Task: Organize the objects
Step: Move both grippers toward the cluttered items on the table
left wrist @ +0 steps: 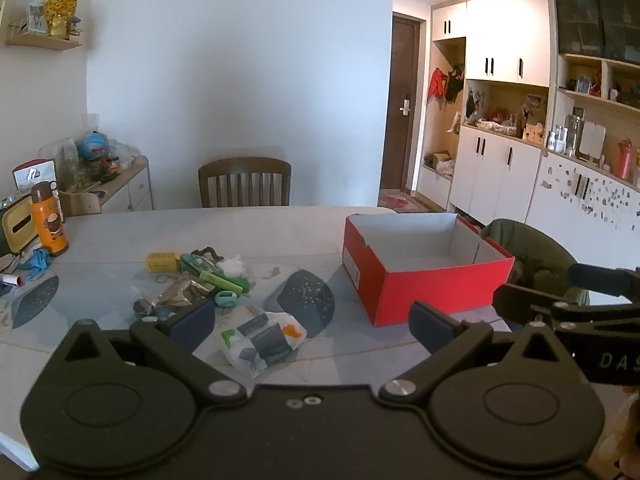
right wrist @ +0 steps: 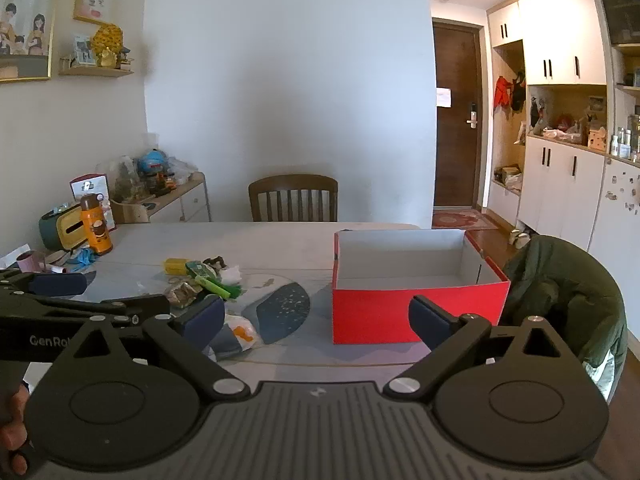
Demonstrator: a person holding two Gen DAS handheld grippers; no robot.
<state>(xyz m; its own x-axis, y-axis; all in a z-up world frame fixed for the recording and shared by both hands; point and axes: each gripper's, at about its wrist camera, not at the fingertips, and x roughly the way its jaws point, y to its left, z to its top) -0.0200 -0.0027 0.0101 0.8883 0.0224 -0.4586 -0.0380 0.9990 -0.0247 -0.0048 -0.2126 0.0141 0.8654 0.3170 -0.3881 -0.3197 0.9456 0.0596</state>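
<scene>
Clutter pile (left wrist: 192, 280) sits on table (left wrist: 248, 228), left of empty red box (left wrist: 420, 276). Left gripper (left wrist: 312, 326) is nearer, plastic packet (left wrist: 262, 340) just ahead between its fingers. Both grippers gape wide, holding nothing; right gripper (right wrist: 316, 322) faces the box.

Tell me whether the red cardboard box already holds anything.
No: the open red cardboard box shows only its bare white inside.

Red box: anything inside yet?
The red box shows only bare white inner walls and a strip of bare floor along the far side in both views. The near wall hides the floor closest to the cameras, so something flat there can't be ruled out.
</scene>
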